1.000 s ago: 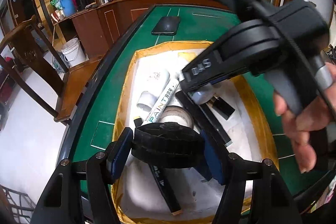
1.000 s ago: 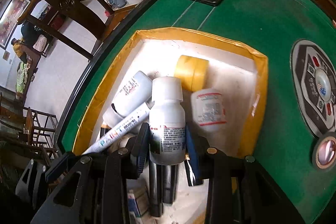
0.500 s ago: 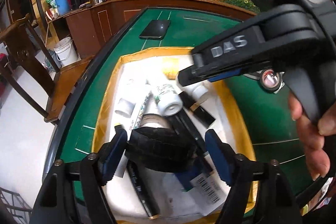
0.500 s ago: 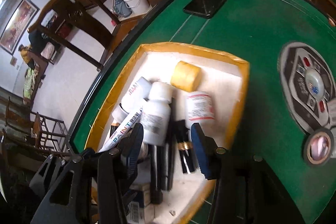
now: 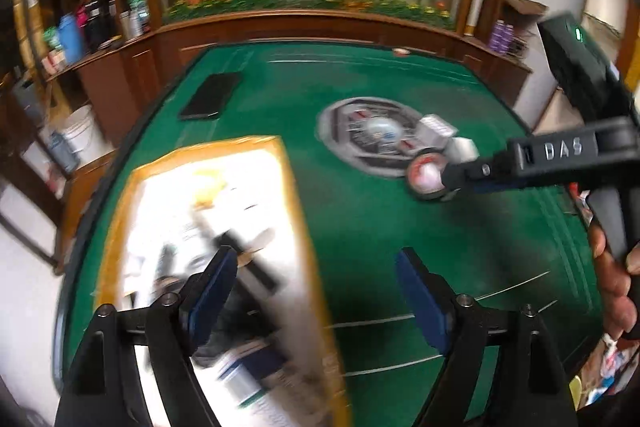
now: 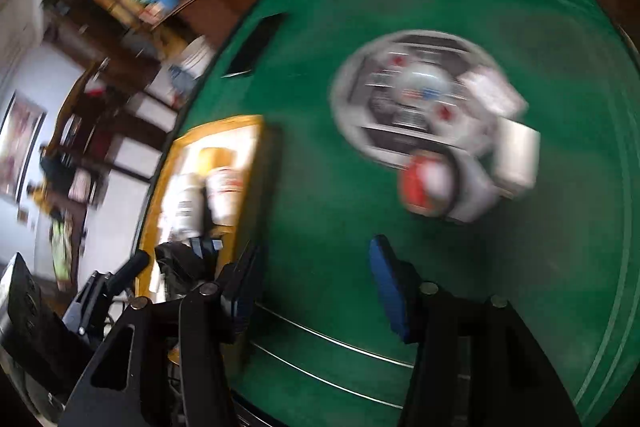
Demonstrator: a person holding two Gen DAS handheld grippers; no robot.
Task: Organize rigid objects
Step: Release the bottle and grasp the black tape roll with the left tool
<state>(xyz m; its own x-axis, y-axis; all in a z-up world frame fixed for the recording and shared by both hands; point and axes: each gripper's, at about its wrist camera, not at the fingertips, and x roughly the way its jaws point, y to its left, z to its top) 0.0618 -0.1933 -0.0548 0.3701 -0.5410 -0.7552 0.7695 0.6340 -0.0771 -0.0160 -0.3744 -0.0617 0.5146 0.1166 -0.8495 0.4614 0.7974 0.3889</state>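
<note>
A yellow-rimmed white box (image 5: 224,147) on the green table holds several bottles, tubes and dark items, all blurred. My left gripper (image 5: 316,295) hangs over the box's right rim and the felt, jaws opening, nothing between them. My right gripper (image 6: 316,287) is over bare felt right of the box (image 6: 224,121), jaws also opening and empty. Ahead of it lie a round red-and-white item (image 6: 426,183) and two white boxes (image 6: 516,155). In the left wrist view, one of the right gripper's fingers (image 5: 480,171) reaches next to that round item (image 5: 424,179).
A round grey control panel (image 5: 376,139) sits in the table's middle. A black phone (image 5: 210,95) lies at the far left of the felt. A wooden cabinet and shelves stand behind the table, chairs and a white bucket (image 5: 84,135) to its left. A hand (image 5: 616,287) holds the right gripper's handle.
The left gripper let go of the black roll and the right let go of the white bottle, both left in the box. Both grippers opened and swung right over the felt.
</note>
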